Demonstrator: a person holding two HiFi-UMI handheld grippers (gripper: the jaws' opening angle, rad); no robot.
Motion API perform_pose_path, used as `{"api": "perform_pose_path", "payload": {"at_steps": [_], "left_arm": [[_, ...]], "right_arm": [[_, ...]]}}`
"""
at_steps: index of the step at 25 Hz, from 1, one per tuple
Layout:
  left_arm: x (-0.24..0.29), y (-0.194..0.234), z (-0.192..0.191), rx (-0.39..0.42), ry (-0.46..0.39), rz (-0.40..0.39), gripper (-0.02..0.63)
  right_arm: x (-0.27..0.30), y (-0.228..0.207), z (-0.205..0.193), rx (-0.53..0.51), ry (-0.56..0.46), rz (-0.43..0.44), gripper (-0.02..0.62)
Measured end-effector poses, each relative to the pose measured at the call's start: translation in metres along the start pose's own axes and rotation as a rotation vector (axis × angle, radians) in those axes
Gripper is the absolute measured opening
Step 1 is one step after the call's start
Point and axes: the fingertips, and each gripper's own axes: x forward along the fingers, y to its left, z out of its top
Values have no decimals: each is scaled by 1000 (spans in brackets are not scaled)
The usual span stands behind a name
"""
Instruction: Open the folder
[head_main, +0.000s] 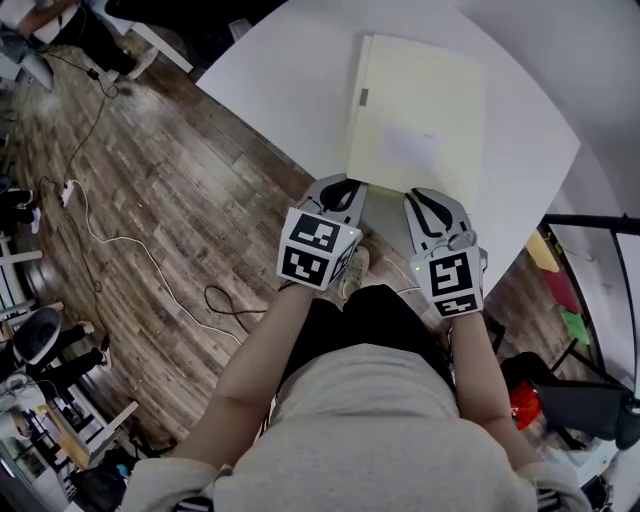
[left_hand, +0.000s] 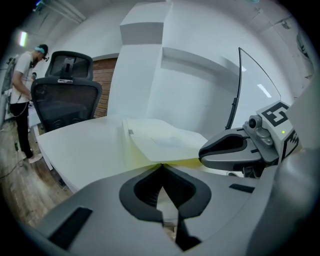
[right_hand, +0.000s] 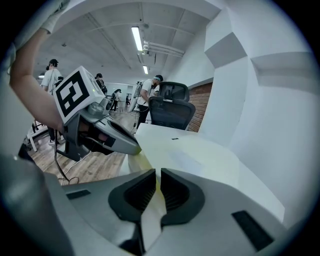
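Your left gripper (left_hand: 162, 166) pinches the slightly raised near edge of the pale yellow folder (left_hand: 167, 137) on the white worktop (left_hand: 85, 150), your right gripper (left_hand: 214, 151) just beside it, a black office chair (left_hand: 65, 100) beyond.

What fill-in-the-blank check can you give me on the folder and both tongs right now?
1. The pale yellow folder lies on a white ____.
2. The left tongs and right tongs both sit at the folder's edge ____ to the person.
3. The right tongs are ____ on a thin pale sheet of the folder.
4. Beyond the folder, the left gripper view shows a black office ____.
Missing words: table; nearest; shut; chair.
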Motion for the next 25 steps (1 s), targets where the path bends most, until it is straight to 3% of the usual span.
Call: {"api": "perform_pose_path", "payload": {"at_steps": [19, 25], "left_arm": [[2, 2, -1, -17, 5, -29, 17], [3, 1, -1, -32, -3, -25, 17]], "right_arm": [[-4, -8, 2, 168, -55, -19, 40], [-1, -3, -1, 35, -27, -26, 43]]}}
